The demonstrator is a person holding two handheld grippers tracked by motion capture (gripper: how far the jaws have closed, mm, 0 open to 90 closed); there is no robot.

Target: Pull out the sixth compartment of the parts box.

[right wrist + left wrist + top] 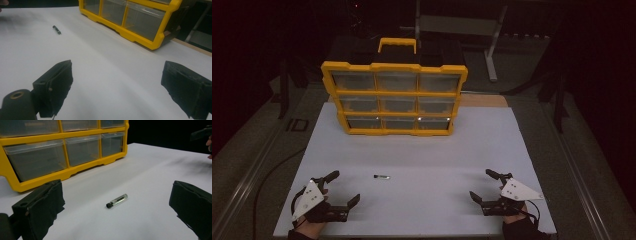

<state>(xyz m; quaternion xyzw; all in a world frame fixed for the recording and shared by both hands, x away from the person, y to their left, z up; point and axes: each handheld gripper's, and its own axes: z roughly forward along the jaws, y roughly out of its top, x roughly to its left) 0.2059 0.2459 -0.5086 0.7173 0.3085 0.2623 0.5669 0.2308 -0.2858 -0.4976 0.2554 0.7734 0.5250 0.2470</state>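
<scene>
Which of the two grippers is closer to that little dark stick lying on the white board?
The left gripper: the stick lies just ahead of its open fingers. The right gripper sits across the board, far to the stick's right.
</scene>
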